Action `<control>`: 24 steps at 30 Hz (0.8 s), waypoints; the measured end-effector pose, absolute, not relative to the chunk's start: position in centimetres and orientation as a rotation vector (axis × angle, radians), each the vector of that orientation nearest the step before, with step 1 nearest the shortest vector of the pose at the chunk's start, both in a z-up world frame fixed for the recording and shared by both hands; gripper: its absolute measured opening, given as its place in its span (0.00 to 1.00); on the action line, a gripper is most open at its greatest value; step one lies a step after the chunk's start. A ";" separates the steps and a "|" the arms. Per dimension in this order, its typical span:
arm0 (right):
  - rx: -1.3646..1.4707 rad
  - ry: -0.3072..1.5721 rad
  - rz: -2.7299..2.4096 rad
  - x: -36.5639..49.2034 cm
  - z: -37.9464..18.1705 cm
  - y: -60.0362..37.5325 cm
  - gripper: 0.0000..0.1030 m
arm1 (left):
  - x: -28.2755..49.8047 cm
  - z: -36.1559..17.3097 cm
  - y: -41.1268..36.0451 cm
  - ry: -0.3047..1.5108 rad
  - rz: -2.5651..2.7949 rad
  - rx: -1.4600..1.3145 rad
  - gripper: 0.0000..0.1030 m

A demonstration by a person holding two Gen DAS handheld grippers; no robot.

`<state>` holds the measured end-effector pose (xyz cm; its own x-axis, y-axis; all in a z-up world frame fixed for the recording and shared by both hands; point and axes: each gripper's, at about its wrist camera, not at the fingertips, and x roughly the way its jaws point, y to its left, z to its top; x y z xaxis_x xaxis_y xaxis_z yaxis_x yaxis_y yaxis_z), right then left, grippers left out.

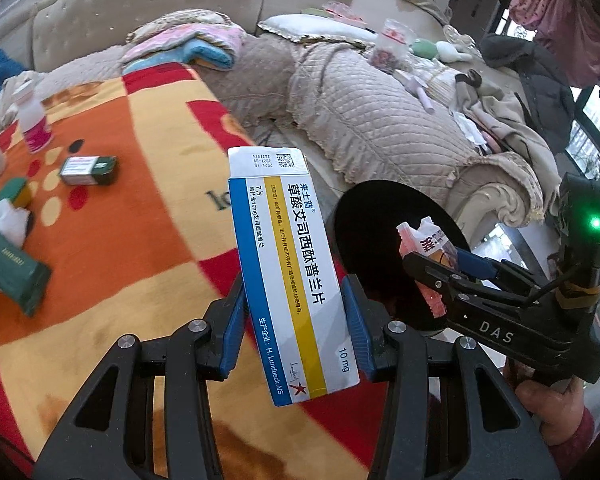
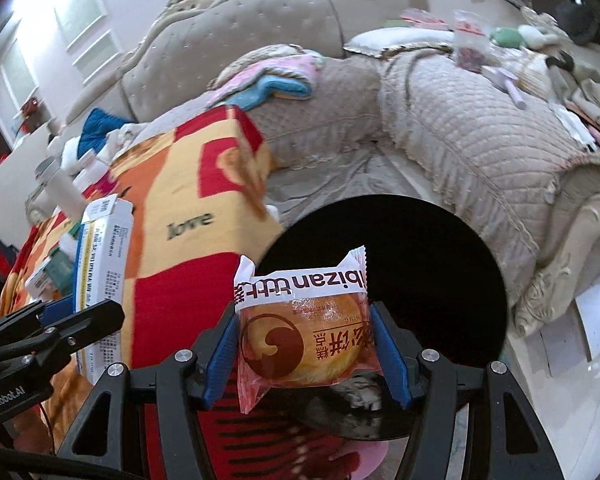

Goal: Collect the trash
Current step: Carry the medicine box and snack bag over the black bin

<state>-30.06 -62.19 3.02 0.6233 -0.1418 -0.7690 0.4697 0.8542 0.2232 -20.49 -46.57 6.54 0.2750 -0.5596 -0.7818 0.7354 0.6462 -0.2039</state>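
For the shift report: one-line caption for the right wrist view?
Right gripper holds a wrapped pastry above the black bin.

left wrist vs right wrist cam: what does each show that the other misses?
Left wrist only: the medicine box front print, a small green box and a green pack on the blanket.
Right wrist only: the pastry packet face, held over the black bin.
Both: left gripper clamping the box, right gripper clamping the packet, bin, sofa.
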 end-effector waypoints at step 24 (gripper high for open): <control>0.521 0.869 -0.452 -31.6 -0.5 -66.8 0.60 | -21.1 4.7 -52.5 0.989 -0.955 0.234 0.43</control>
<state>-31.60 -66.79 -0.55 0.5674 -0.1603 -0.8077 0.5689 0.7855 0.2437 -21.13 -52.51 4.66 0.1984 -0.5763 -0.7928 0.7723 0.5899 -0.2355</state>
